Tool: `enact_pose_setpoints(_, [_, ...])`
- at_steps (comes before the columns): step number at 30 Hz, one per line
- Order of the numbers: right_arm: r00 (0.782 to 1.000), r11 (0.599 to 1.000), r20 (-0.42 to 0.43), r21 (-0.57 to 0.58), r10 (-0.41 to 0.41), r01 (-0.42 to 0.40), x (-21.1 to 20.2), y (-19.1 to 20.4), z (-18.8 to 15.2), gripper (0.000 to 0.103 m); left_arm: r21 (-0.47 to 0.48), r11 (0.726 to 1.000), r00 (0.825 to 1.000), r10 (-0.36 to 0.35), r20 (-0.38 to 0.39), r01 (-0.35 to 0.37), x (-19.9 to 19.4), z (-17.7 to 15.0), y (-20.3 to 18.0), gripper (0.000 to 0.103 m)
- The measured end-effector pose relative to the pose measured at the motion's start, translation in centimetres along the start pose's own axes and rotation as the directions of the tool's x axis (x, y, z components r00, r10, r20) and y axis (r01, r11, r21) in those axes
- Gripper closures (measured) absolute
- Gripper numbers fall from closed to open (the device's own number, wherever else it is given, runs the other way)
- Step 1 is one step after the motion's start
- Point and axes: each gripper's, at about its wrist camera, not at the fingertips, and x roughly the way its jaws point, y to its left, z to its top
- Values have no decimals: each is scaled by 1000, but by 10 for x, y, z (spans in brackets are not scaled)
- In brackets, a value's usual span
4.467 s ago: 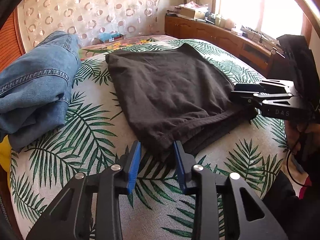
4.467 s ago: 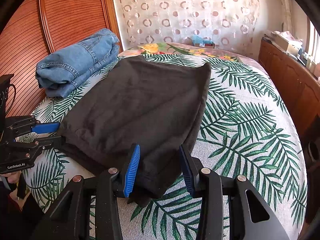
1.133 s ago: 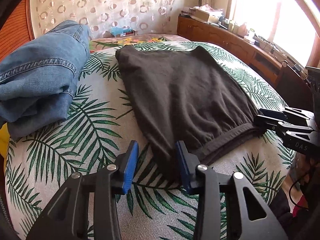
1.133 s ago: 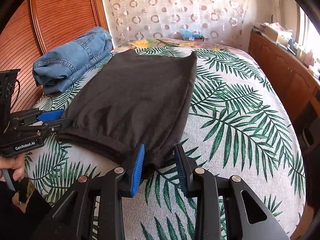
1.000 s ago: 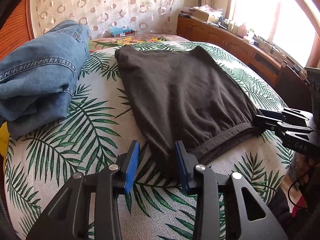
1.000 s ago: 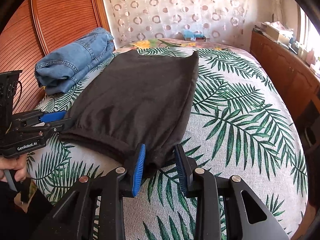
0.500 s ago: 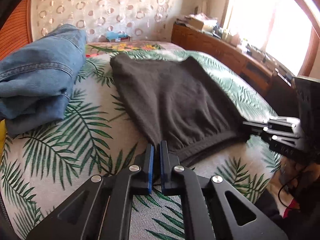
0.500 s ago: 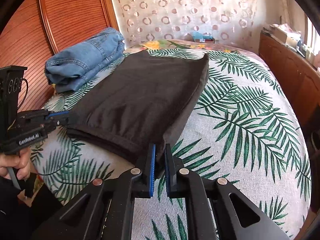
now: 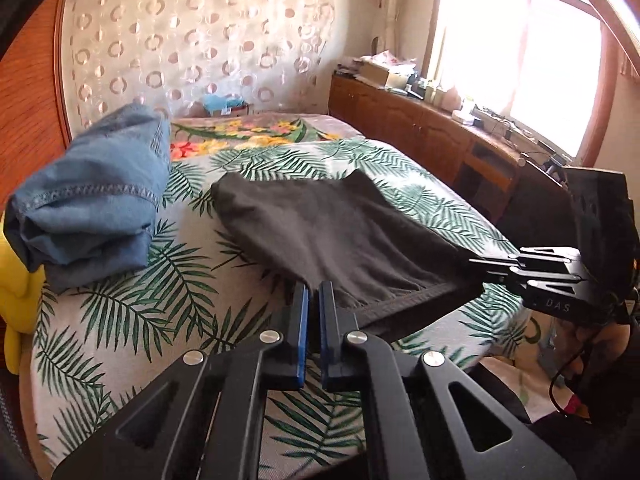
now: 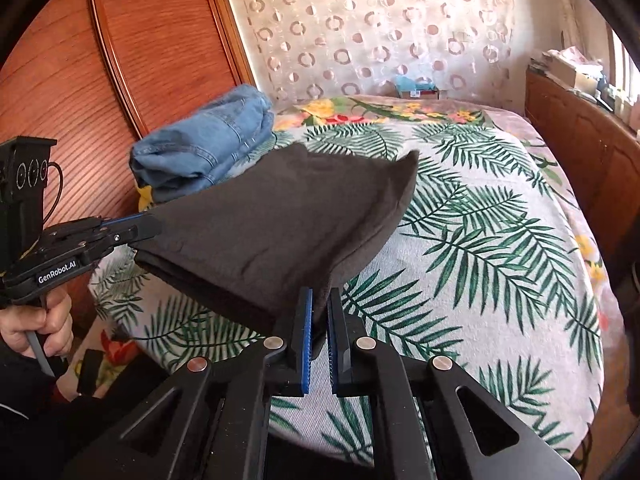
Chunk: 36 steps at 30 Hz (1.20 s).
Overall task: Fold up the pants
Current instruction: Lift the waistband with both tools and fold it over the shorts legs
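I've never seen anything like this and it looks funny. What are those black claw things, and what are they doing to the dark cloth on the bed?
Those claws are hand-held grippers, each with two fingers. A person holds one in each hand and squeezes it like tongs. Each gripper carries a small camera that looks out along its fingers, so there are two pictures.

One picture is from the left gripper. The other is from the right gripper. Each camera also sees the other gripper off to the side.

Both are pinched shut on the near edge of the black pants, one at each corner, and that edge is lifted off the bed. The far end rests on the leaf-patterned cover.

A pile of folded blue jeans lies beside the pants. The person wants to fold the pants.
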Motion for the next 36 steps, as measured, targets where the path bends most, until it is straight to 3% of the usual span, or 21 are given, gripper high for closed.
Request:
enact_pose_setpoints(11, [997,999,77,-40,15,-12,-43,16,0,98,38,999,997,-35,72,33,-32,9,-20,99])
enact_pose_setpoints(16, [994,998,106,-64,11,-5,-50,19,9,98,35,999,996,-24,91,21,-28,23,-12,99])
enact_pose_setpoints(36, [995,996,86,-64,-54,59,26,-2,56,98,-23,999,999,43,23,-42,51,48,30,99])
